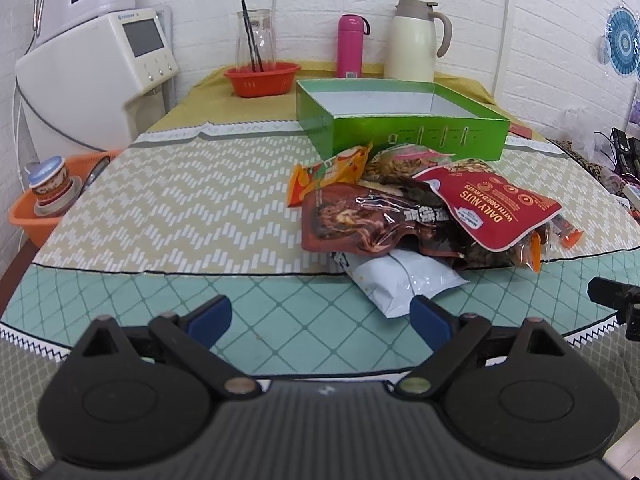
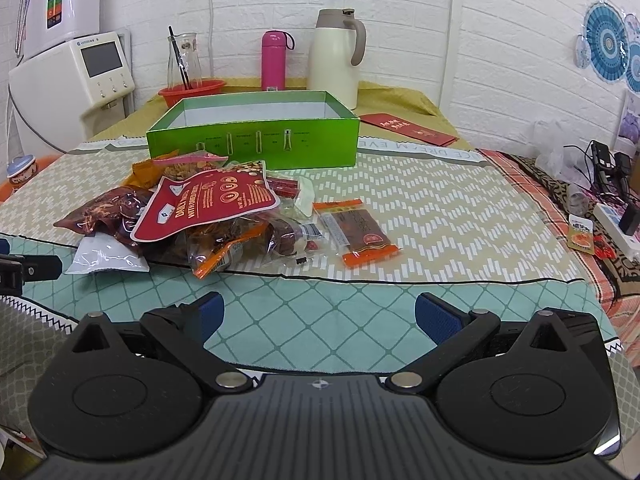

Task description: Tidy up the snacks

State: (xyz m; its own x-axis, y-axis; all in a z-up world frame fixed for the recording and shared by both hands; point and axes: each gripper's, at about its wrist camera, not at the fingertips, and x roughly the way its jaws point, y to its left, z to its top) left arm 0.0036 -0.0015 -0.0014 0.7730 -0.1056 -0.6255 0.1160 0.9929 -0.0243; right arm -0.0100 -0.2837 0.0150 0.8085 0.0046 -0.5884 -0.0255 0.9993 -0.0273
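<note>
A pile of snack packets lies on the table in front of an empty green box [image 1: 400,120] [image 2: 256,136]. On top is a red "Daily Nuts" pouch [image 1: 492,204] [image 2: 208,204], beside a dark brown packet [image 1: 360,220] [image 2: 100,212], an orange packet [image 1: 328,176] and a white packet [image 1: 404,280] [image 2: 108,258]. An orange-ended bar [image 2: 360,232] lies apart at the right. My left gripper [image 1: 320,320] is open and empty, near the white packet. My right gripper [image 2: 316,312] is open and empty over the table's front edge.
At the back stand a red bowl with a glass jug [image 1: 260,76], a pink bottle [image 1: 350,46] and a cream thermos [image 1: 416,40]. A white appliance [image 1: 92,72] is at left, an orange basket [image 1: 44,208] below it. A red envelope [image 2: 408,126] and cables [image 2: 612,184] lie at right.
</note>
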